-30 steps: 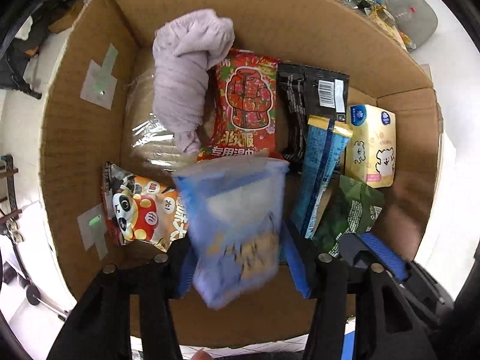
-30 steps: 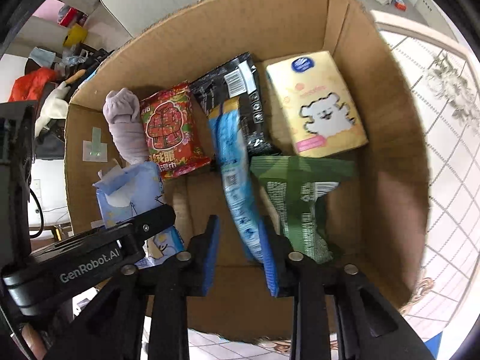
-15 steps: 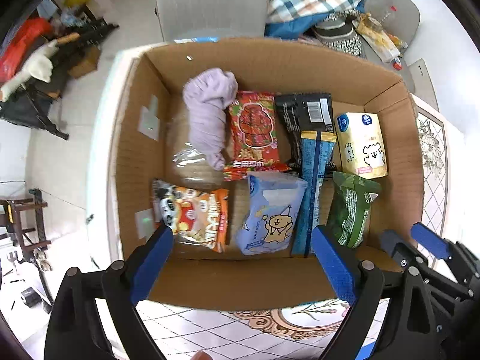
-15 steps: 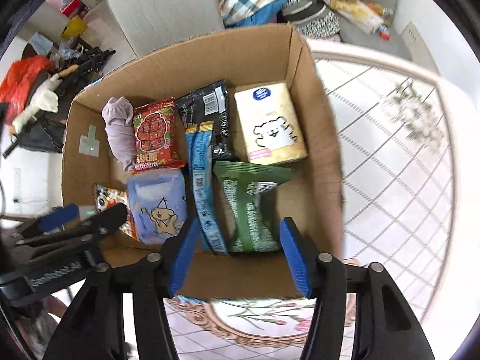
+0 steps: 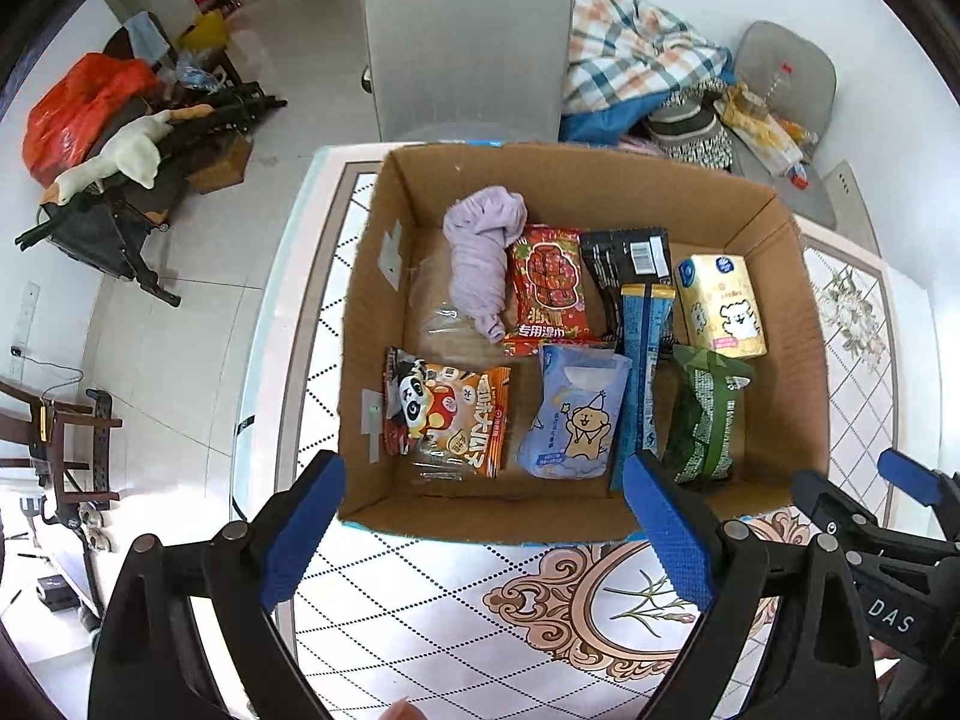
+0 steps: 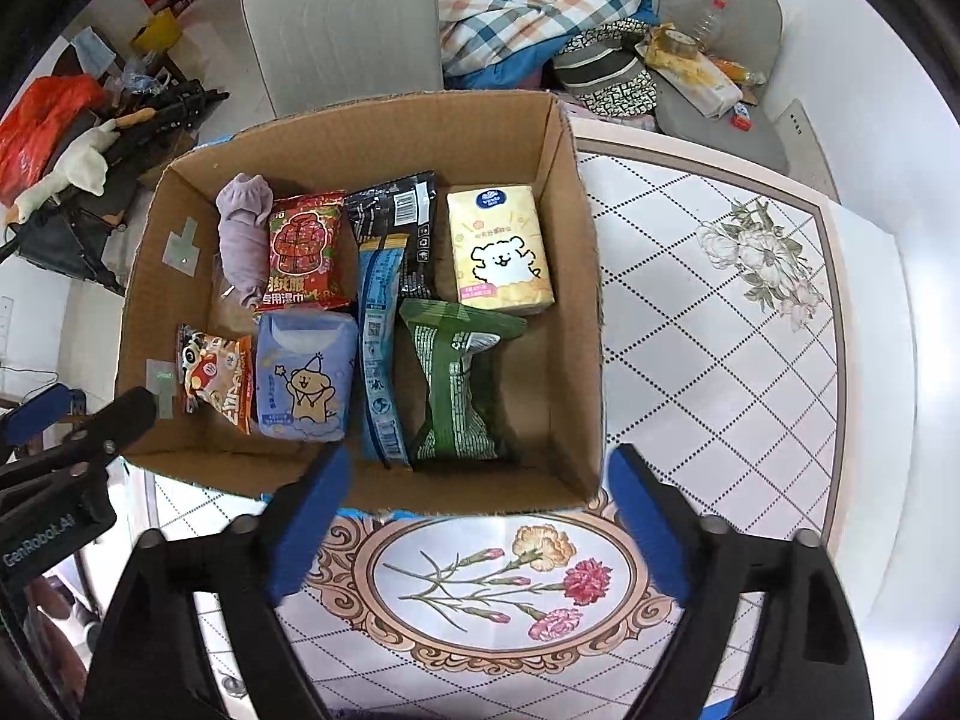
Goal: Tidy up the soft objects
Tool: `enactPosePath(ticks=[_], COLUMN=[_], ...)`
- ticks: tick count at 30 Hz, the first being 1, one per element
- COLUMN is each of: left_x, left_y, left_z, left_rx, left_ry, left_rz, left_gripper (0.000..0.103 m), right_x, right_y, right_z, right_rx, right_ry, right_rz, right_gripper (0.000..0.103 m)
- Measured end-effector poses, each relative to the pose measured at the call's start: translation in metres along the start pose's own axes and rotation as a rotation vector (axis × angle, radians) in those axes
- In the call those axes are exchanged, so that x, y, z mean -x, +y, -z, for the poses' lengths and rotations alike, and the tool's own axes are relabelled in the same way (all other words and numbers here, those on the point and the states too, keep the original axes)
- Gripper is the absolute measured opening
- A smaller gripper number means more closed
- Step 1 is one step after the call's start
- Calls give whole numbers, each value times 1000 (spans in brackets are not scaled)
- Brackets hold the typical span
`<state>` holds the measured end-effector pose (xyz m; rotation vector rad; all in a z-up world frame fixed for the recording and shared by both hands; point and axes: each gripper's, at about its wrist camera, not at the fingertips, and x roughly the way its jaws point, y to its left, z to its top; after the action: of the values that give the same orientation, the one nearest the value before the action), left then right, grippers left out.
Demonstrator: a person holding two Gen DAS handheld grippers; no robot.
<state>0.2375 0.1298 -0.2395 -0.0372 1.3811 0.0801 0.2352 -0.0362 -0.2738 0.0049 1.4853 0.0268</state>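
An open cardboard box (image 5: 576, 516) stands on the table, seen from above in both wrist views. Inside lie a purple cloth (image 5: 486, 252), a red pack (image 5: 546, 288), a black pack (image 5: 624, 258), a yellow tissue pack (image 5: 720, 306), a long blue pack (image 6: 378, 360), a green pack (image 6: 456, 384), a light blue bear pack (image 5: 576, 414) and a panda snack bag (image 5: 444, 408). My left gripper (image 5: 483, 468) hangs open and empty above the box's near wall. My right gripper (image 6: 480, 456) is above the same wall, its jaws opening with nothing between them.
The table (image 6: 720, 330) has a white diamond pattern with flower prints and lies bare to the right of the box. Behind it are a grey chair (image 5: 468, 42) and a plaid blanket (image 5: 636, 60). Floor clutter (image 5: 120, 138) sits far left.
The left gripper let go of the light blue bear pack and the right let go of the long blue pack. Both packs now lie in the box. Both grippers opened wide and rose.
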Motion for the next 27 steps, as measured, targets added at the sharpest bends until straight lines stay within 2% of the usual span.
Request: enactPosePath(ticks=[5,7,9,14,20,27], left_x=[18,23,29,60,116,185], left_y=[3,3,2,-3,-12,-14], left_z=[8,11,13,20,32,56], left_rx=[16,23,24,13,-11,-24], left_ry=[-49,-55,-59,-130,-217,-316], left_rz=[-9,0,10,3,35,69], left_gripper=[95,95,103,103,103,103], right_x=[13,20,27,54,105,186], right_y=[-3,-4,-6,-10,-18,-27], right_z=[8,11,13,23,43,78], right_rx=[-3,-6,-12,-17,-13,-20], right_ry=[-31,-46,-60,-98,-176,-305], right_rz=[16,23,18,0,-6,-20], right_gripper=[97,103,103,103,103,103])
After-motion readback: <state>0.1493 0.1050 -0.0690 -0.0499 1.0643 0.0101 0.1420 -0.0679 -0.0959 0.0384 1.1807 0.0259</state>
